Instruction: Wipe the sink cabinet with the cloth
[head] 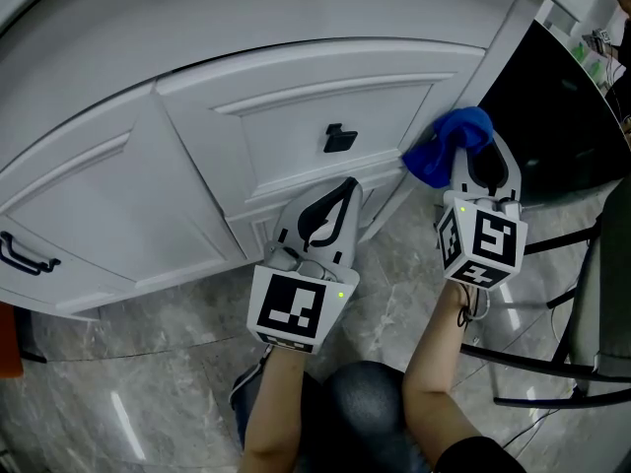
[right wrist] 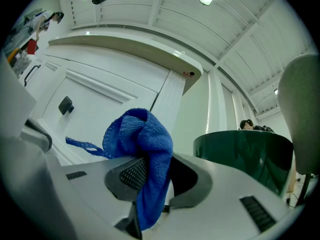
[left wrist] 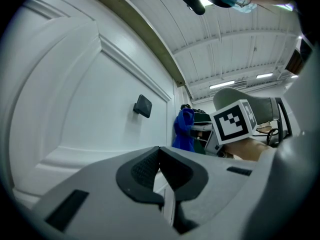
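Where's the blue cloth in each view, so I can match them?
Head view: cloth right of centre, at the right claw's tip.
Left gripper view: centre, just right of the drawer knob.
Right gripper view: centre-bottom, clamped in that claw.
Shared landmark: the black drawer knob, left of the cloth in every view.

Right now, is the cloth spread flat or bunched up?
Bunched. The blue cloth is a wadded lump pinched between the jaws of the right gripper, with one loose strip trailing sideways.
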`<state>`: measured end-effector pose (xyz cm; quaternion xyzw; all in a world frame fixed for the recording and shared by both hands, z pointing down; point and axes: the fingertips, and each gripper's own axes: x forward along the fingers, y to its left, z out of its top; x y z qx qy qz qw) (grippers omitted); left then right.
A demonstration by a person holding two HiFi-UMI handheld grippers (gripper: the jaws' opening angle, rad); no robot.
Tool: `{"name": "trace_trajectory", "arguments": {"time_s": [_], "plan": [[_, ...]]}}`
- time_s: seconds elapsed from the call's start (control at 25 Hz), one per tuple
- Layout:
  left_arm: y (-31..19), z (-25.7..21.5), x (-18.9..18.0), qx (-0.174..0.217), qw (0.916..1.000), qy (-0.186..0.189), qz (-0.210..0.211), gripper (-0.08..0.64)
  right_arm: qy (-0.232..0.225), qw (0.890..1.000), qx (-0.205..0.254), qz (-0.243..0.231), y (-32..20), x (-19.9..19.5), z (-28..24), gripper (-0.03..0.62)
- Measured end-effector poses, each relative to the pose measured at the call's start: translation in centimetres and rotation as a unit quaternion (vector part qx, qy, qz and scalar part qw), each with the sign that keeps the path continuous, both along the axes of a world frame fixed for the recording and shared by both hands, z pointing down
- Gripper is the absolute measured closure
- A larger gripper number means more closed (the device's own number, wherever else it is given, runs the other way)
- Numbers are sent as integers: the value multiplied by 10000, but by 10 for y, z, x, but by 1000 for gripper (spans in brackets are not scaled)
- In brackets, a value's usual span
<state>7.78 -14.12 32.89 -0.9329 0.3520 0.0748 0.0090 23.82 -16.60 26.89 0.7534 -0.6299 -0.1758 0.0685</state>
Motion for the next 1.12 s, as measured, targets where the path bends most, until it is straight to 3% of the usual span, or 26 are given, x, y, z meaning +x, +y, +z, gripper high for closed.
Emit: {"name": "trace_trajectory", "arguments": {"time_s": [1.12], "plan": [[-2,-1,-6,-75,9999,-7,-85,557,-62,9999,-100,-100,-1,1,12,477]]}}
